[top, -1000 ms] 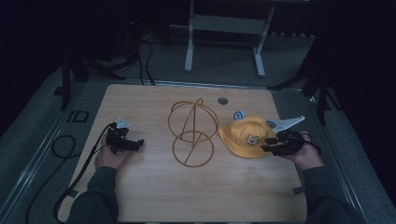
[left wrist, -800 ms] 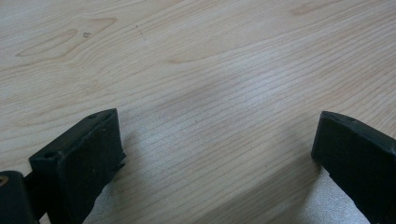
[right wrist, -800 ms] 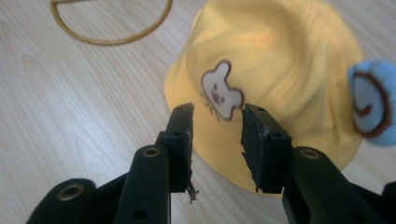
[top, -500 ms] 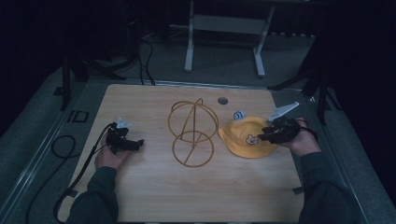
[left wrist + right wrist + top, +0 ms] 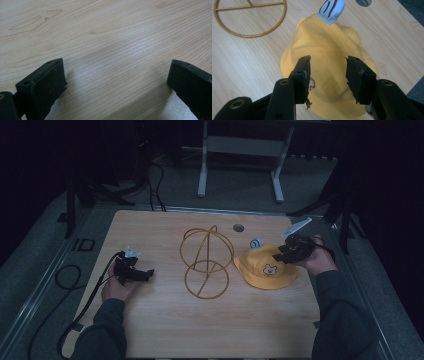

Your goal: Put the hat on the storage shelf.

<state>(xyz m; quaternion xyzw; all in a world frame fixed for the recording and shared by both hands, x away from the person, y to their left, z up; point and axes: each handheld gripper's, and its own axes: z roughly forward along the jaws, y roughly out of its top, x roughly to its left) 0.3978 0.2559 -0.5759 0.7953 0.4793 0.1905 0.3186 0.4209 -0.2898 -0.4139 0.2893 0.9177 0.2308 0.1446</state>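
While right claw (image 5: pixel 328 75) hovers open over yellow cloth bear-face cap (image 5: pixel 265 267), likely lining up grab | left claw (image 5: pixel 134 272) wide open, empty, parked on pale wood worktop (image 5: pixel 165 330)

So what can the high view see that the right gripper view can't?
The high view alone takes in the left gripper, open over bare table, and the tall part of the gold wire stand. The right gripper view alone shows the right gripper open just above the hat's crown. Both show the yellow hat and the small blue thing behind it.
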